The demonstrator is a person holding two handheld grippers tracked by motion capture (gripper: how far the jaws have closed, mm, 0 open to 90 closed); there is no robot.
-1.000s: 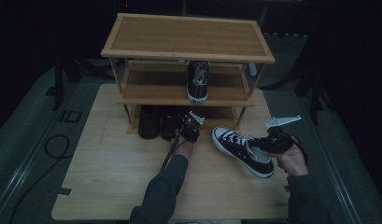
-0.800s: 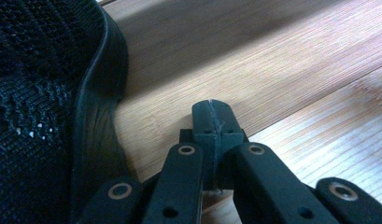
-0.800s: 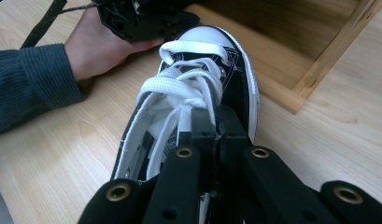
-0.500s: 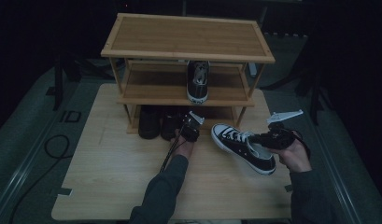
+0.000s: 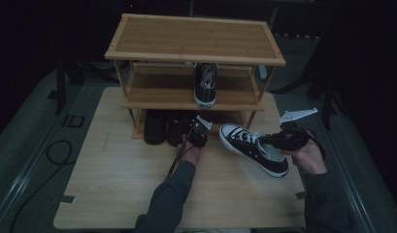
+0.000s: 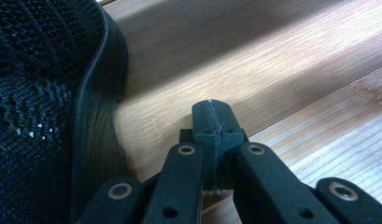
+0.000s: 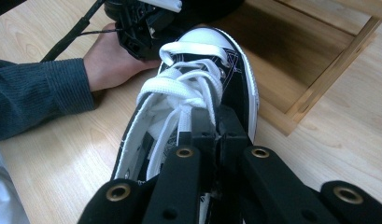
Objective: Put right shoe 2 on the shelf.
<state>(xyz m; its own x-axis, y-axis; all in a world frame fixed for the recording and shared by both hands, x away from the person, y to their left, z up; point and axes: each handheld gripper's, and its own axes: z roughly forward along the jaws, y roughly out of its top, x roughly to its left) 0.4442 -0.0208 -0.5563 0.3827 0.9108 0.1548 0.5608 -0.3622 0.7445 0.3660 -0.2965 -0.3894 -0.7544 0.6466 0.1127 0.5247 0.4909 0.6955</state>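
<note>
Black canvas with white laces marks the sneaker (image 5: 254, 147), which in the high view hangs tilted over the right part of the bamboo bench (image 5: 113, 184), heel end clamped in the right claw (image 5: 265, 141); against the earlier frames the heel has come up off the boards and the right hand (image 5: 307, 154) sits a little higher, while the toe is still low near the shoe rack (image 5: 196, 43). The left claw (image 5: 196, 127) has kept its place at the rack's foot, beside two dark shoes (image 5: 164, 127) under the lowest shelf; another sneaker (image 5: 206, 83) stands on the middle shelf. In the left gripper view the left claw (image 6: 212, 112) is clenched on nothing, just beside a black mesh shoe (image 6: 44, 93) on the wood. In the right gripper view the right claw (image 7: 216, 128) grasps the sneaker's (image 7: 198, 79) side wall by the laces, toe pointing at the rack.
</note>
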